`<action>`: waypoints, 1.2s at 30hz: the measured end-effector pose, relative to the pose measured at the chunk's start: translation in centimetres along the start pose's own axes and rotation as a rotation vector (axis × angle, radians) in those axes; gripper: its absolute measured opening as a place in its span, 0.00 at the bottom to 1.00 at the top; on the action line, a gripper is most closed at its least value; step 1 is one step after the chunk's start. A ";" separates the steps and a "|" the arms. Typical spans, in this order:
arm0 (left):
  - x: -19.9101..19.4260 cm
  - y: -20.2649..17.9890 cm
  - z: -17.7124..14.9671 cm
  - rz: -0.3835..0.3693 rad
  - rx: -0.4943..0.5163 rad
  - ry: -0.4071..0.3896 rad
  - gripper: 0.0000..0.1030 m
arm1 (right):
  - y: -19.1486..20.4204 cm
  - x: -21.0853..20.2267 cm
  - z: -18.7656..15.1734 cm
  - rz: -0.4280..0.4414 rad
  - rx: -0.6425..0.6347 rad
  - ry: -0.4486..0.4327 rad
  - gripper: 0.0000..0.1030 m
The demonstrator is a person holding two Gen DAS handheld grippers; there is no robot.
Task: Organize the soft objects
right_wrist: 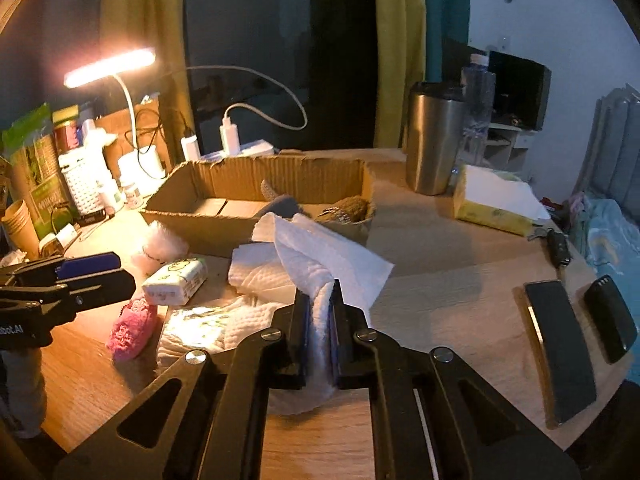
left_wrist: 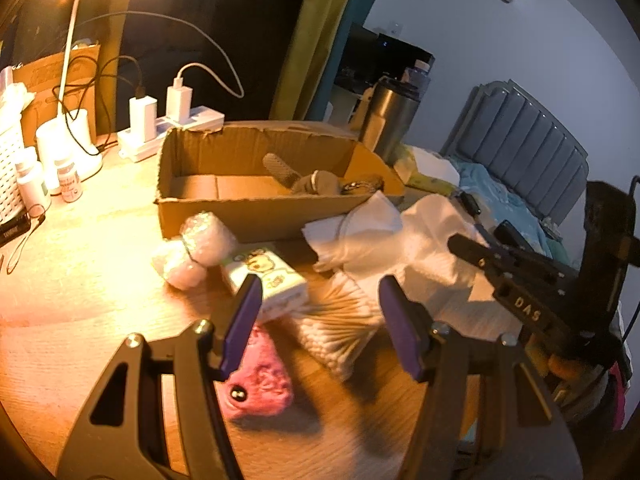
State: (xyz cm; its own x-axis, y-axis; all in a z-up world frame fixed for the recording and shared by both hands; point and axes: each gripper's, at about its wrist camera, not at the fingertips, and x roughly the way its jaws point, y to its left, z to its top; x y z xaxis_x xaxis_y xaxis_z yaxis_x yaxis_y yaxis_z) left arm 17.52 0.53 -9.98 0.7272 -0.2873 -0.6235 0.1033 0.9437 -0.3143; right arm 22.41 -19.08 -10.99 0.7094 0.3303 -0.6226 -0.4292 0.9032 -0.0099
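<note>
Right hand-held gripper point(right_wrist: 319, 320) pinches a fold of the white paper towel point(right_wrist: 320, 256) just in front of the cardboard box point(right_wrist: 256, 184), while the left hand-held gripper point(left_wrist: 320, 312) hangs wide apart and empty above the bag of cotton swabs point(left_wrist: 340, 320), with one pink knitted piece point(left_wrist: 260, 384) under its left finger. One tissue pack point(left_wrist: 264, 280) and two bubble-wrap rolls point(left_wrist: 200, 248) lie before the box's near wall. Bare surface point(right_wrist: 460, 280) runs from the towel right to two dark devices point(right_wrist: 560, 344) near its edge.
</note>
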 end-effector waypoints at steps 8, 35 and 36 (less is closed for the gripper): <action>1.1 -2.3 -0.5 -0.006 0.031 0.024 0.60 | -3.5 -2.1 -1.0 -0.060 0.038 -0.026 0.08; 8.5 -4.2 -1.4 0.091 0.156 0.162 0.73 | -7.1 2.8 -5.5 -0.067 0.054 0.194 0.54; 8.8 -4.1 -1.4 0.092 0.155 0.164 0.76 | -7.1 3.0 -5.6 -0.066 0.054 0.203 0.55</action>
State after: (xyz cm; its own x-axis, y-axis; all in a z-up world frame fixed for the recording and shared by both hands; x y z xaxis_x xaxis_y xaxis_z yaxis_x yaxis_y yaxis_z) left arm 22.51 -6.08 -15.18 0.6198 -0.2100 -0.7561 0.1538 0.9773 -0.1454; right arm 24.48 -26.08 -17.18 0.6052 0.2128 -0.7671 -0.3508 0.9363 -0.0170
